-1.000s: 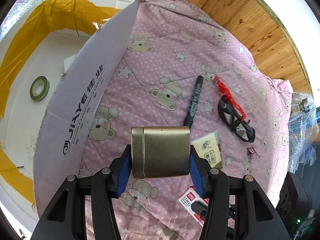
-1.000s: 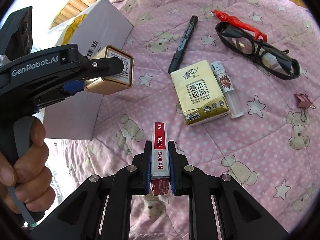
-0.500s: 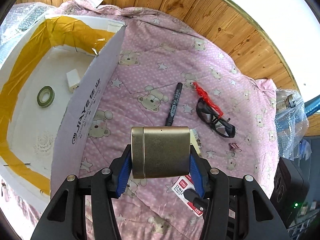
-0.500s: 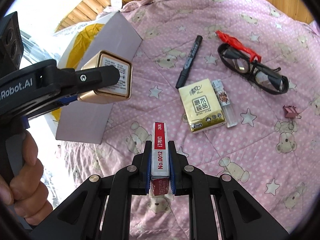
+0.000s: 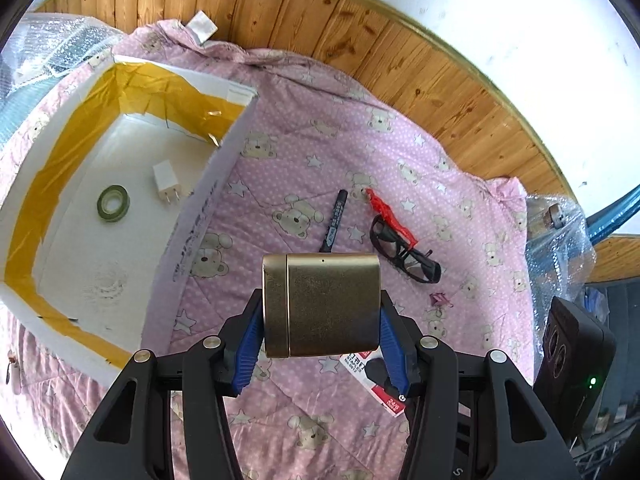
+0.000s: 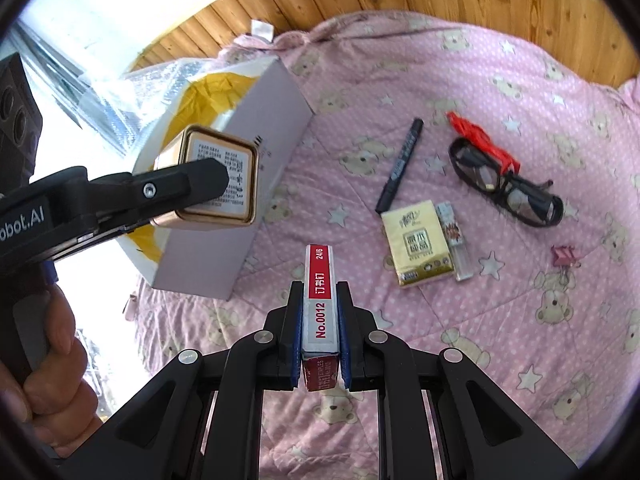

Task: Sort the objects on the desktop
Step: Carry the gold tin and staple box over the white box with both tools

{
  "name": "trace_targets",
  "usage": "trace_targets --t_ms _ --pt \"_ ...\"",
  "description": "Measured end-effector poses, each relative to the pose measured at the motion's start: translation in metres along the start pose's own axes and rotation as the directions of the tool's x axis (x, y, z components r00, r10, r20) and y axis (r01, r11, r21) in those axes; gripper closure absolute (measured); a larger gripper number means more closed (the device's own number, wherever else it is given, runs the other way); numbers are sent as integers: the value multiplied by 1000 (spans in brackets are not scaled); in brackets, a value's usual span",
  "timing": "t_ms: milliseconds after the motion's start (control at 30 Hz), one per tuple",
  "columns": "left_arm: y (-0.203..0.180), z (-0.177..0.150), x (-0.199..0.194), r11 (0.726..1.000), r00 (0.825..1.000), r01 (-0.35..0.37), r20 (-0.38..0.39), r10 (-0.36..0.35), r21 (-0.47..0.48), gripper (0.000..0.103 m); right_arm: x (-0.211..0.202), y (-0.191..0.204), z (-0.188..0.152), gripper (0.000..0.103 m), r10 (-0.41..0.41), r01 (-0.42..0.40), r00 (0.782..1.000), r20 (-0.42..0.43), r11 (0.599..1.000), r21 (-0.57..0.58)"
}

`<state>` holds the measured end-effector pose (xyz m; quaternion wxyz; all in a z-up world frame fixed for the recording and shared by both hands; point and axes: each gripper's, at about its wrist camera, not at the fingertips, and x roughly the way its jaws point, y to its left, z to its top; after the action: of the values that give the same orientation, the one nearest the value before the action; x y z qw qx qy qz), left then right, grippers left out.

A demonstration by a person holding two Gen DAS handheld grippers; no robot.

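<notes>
While you are lifting both grippers higher above pink bear-print quilt (image 5: 400, 168), left gripper (image 5: 321, 312) fingers are clamping gold rectangular tin (image 5: 320, 304), right gripper (image 6: 320, 312) fingers clamping red-white staple box (image 6: 320, 300); white cardboard box (image 5: 200, 200) opening is coming into view, drop nearing.

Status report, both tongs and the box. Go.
Left tongs shut on gold tin, lifted beside cardboard box. Right tongs shut on staples box. Green tape roll and white plug in box. Path clear.
</notes>
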<state>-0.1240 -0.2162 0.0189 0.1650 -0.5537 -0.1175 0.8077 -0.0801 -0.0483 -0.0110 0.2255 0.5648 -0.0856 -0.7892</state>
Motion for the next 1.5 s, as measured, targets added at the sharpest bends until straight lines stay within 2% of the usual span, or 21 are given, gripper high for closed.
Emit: trace_targets --t_ms 367,700,1167,1500 --pt "14 2 -39 999 998 14 66 -12 -37 49 -19 41 26 88 5 -1 999 49 995 -95" --pt "48 6 -70 994 992 13 123 0 -105 49 -23 77 44 88 23 -12 998 65 985 -169" --pt "101 -1 -91 976 987 -1 158 36 -220 49 -23 124 69 88 65 -43 995 77 965 -258" --pt "139 14 -98 962 982 -22 175 72 -273 49 -8 157 85 88 90 -68 994 58 950 -304"
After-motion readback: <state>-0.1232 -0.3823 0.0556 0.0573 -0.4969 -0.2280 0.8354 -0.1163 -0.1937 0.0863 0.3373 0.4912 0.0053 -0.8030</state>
